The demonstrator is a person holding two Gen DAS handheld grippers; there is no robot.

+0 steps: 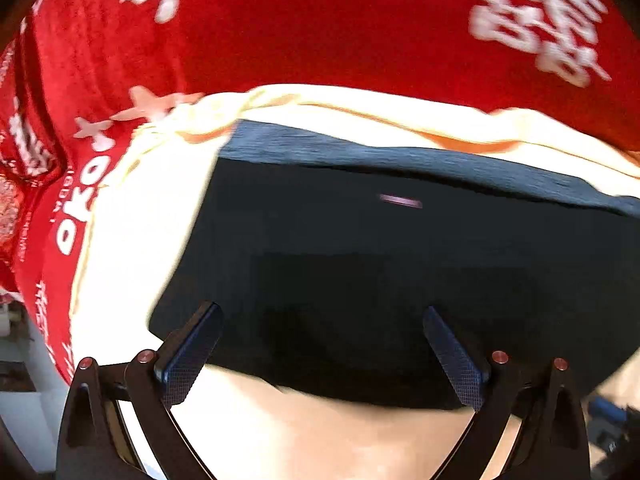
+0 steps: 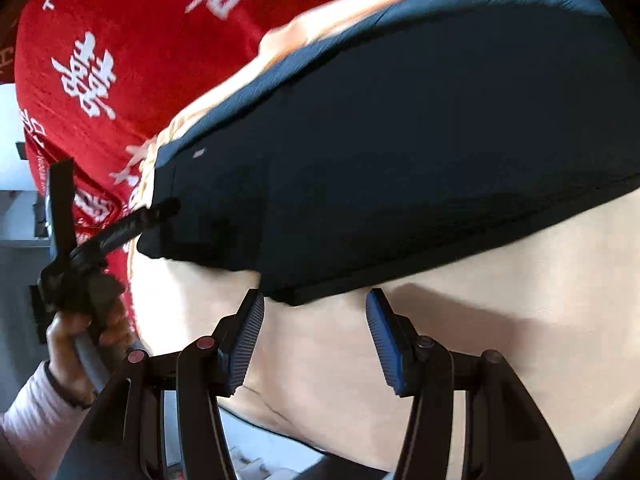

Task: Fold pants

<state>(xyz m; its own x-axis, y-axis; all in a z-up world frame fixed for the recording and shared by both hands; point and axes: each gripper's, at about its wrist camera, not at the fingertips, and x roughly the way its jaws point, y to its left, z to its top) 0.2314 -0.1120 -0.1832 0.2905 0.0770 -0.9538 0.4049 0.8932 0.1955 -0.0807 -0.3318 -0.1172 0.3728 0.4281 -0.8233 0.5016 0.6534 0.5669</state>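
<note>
While both views blur with motion, the layout reads clearly enough. At the far left lies a red blanket (image 1: 280,32) printed with white characters, covering the far side of the surface. Next to it, toward the near side, a cream sheet (image 1: 128,240) with an orange edge is spread, and on this the dark navy pants (image 1: 380,260) lie as a flat, compact rectangle, apparently already folded at least once, their ribbed waistband along the far edge. In the right wrist view, at the left border, a hand (image 2: 80,336) in a pale sleeve grips the handle of the left gripper (image 1: 322,344), which points at the left end of the pants; whether its tip touches the cloth I cannot tell. From its own camera that gripper's jaws stand wide apart over the near part of the pants, with nothing pinched between them. Further right, the right gripper (image 2: 316,334) hovers just near of the pants' near corner, over bare sheet, jaws moderately open and empty. Both tools seem placed to take the near edge, probably for one more fold.
</note>
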